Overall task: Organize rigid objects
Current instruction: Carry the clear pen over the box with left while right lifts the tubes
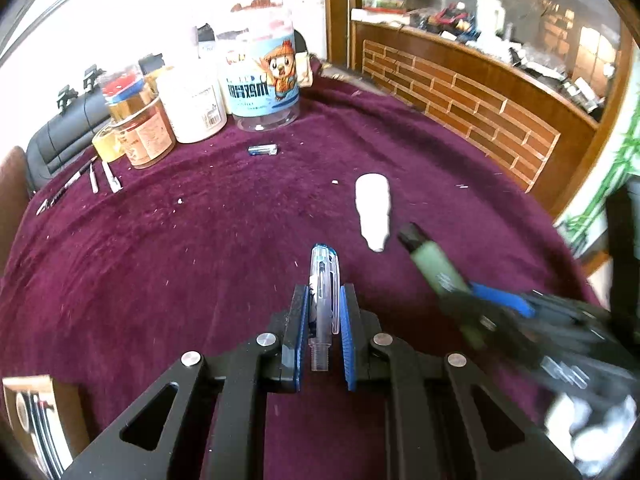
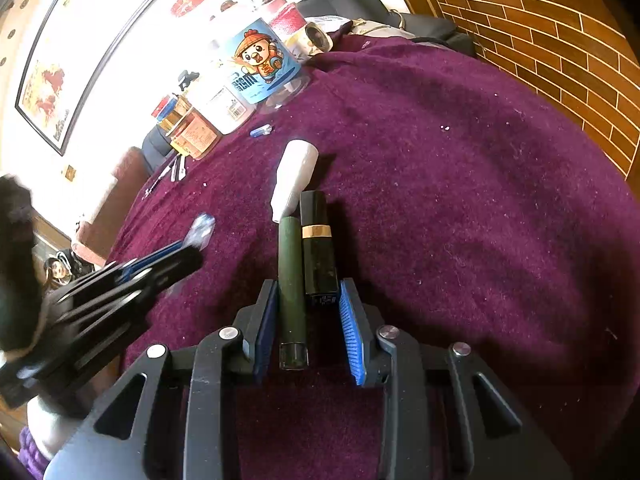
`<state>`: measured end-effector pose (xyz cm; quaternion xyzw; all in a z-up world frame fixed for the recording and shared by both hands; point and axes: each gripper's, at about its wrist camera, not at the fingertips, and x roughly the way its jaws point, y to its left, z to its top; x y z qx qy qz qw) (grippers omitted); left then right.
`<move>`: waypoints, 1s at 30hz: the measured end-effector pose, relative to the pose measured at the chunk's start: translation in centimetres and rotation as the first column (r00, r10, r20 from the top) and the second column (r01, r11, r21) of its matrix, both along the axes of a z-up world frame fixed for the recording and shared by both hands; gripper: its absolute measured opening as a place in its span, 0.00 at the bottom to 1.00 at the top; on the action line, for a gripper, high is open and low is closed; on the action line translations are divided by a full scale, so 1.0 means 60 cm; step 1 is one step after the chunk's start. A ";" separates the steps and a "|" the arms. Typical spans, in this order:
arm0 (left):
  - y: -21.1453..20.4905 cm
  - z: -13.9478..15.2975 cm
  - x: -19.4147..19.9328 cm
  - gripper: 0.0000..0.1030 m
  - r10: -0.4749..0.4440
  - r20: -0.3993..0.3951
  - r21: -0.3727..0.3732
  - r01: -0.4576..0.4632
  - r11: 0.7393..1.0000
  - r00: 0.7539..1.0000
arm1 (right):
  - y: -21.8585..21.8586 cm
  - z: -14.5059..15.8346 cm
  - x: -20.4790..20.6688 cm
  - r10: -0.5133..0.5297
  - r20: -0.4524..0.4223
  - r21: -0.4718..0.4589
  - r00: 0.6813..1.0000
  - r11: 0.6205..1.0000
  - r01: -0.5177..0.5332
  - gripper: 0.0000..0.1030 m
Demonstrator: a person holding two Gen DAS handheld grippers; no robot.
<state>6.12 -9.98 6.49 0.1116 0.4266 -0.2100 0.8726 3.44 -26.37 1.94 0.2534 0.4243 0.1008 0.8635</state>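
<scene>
My left gripper [image 1: 323, 296] is shut on a clear pen with a blue cap [image 1: 322, 280], held just above the purple tablecloth [image 1: 200, 260]. My right gripper [image 2: 307, 296] has a green tube [image 2: 291, 280] and a black lipstick with a gold band [image 2: 318, 252] between its blue pads; the jaws stand close around both, and contact on both sides is not clear. A white bottle [image 2: 294, 176] lies just ahead of them, also in the left wrist view [image 1: 374, 208]. The green tube [image 1: 436, 264] and right gripper [image 1: 500, 304] appear blurred at the right of the left view.
At the table's far side stand a tall clear jar with a cartoon label [image 1: 260, 80], a white jar [image 1: 192, 100], an amber jar [image 1: 140, 132] and a tape roll [image 1: 106, 144]. A small battery [image 1: 263, 150] and tweezers [image 1: 110, 176] lie near them. A brick-patterned counter [image 1: 460, 100] borders the right.
</scene>
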 end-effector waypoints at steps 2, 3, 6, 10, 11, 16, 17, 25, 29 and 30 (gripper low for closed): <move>0.020 0.021 -0.035 0.12 -0.009 0.011 -0.035 0.010 0.999 1.000 | 0.002 0.001 0.000 0.001 0.005 -0.012 1.000 1.000 -0.001 0.27; 0.029 0.028 -0.049 0.12 -0.010 0.014 -0.049 0.011 0.999 1.000 | 0.003 0.001 0.000 0.002 0.006 -0.015 1.000 1.000 -0.002 0.27; 0.071 0.053 -0.104 0.12 0.000 0.019 -0.112 0.003 0.994 1.000 | 0.004 0.001 0.000 0.002 0.011 -0.023 1.000 1.000 -0.001 0.27; 0.131 0.072 -0.161 0.12 0.018 -0.001 -0.206 -0.017 0.978 1.000 | 0.006 0.002 -0.001 -0.003 0.017 -0.038 1.000 0.999 0.004 0.26; 0.145 0.075 -0.173 0.12 0.020 -0.005 -0.225 -0.021 0.974 1.000 | 0.007 0.002 -0.001 -0.004 0.018 -0.045 1.000 0.999 0.005 0.26; 0.229 0.084 -0.234 0.12 0.078 -0.019 -0.311 -0.081 0.947 0.997 | 0.024 0.010 -0.001 -0.004 0.025 -0.127 1.000 0.992 0.007 0.27; 0.251 0.086 -0.245 0.12 0.101 -0.018 -0.321 -0.101 0.941 0.995 | 0.027 0.012 -0.002 -0.006 0.027 -0.144 1.000 0.990 0.010 0.27; 0.418 0.095 -0.312 0.12 0.290 -0.018 -0.414 -0.271 0.869 0.957 | 0.055 0.035 -0.048 0.036 0.005 -0.132 0.999 0.991 -0.035 0.26; 0.505 0.077 -0.324 0.12 0.408 -0.066 -0.463 -0.390 0.796 0.911 | 0.088 0.062 -0.085 0.091 0.016 -0.077 0.996 0.993 -0.090 0.27; 0.524 0.070 -0.327 0.12 0.432 -0.080 -0.476 -0.415 0.775 0.899 | 0.099 0.069 -0.093 0.107 0.022 -0.075 0.994 0.992 -0.105 0.27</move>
